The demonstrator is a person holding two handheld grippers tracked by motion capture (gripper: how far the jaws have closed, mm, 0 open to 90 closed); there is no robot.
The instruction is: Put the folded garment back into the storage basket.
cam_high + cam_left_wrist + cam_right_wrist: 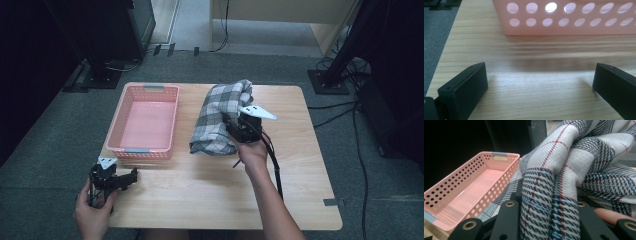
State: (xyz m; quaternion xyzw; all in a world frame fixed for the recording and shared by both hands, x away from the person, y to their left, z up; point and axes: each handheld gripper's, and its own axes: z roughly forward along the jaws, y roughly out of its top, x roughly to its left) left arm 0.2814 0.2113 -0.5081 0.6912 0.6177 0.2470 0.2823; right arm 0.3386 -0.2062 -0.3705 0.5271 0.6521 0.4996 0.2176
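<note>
The right claw (pixel 234 127), frame centre, is clamped on the plaid cloth (pixel 220 117); the pink basket (pixel 145 150) lies to its left. The left claw (pixel 131 176) stands apart.

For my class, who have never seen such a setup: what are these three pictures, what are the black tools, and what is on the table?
A person sits at a wooden table and holds a hand tool, a two-jaw gripper, in each hand. One picture is taken from above; the other two come from small cameras riding on each gripper, looking along its black jaws. On the table lie a pink basket and a checked cloth. The right gripper is shut on a fold of the cloth. The left gripper is open near the table's front left corner, pointing at the basket, with nothing in it.
</note>
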